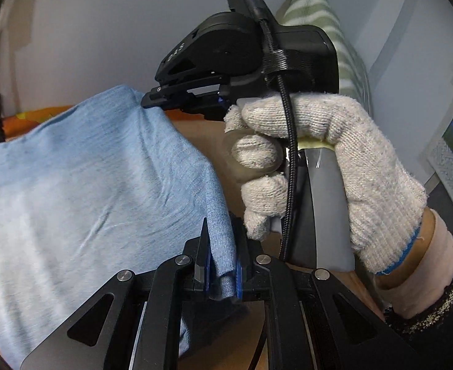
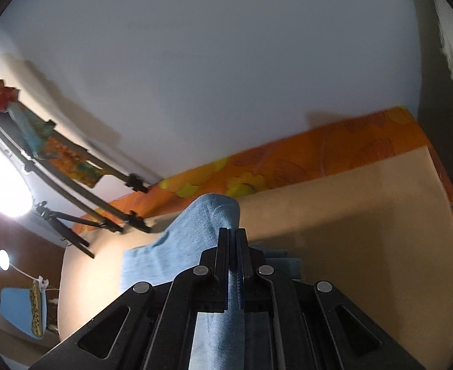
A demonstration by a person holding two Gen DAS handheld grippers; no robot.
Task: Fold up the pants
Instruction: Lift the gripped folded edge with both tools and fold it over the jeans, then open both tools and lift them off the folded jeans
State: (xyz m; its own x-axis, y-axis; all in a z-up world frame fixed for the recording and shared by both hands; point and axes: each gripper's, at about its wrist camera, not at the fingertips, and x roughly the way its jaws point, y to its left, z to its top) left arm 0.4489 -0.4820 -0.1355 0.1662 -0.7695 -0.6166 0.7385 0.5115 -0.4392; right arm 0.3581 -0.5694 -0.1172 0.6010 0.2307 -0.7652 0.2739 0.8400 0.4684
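Note:
The light blue pants [image 1: 81,178] hang lifted between both grippers above a tan surface [image 1: 201,135]. My left gripper [image 1: 221,246] is shut on a folded edge of the pants, cloth pinched between its blue pads. In the left wrist view the right gripper [image 1: 147,100], held by a white-gloved hand [image 1: 319,166], grips the far upper edge of the same cloth. In the right wrist view my right gripper [image 2: 233,240] is shut on the pants [image 2: 195,231], which drape down onto the tan surface [image 2: 349,246].
An orange flowered sheet [image 2: 288,166] borders the tan surface along a grey-white wall [image 2: 226,61]. Black tripod legs [image 2: 81,219] and a bright lamp [image 2: 1,182] stand at the left. A green striped cloth [image 1: 328,30] lies behind the right gripper.

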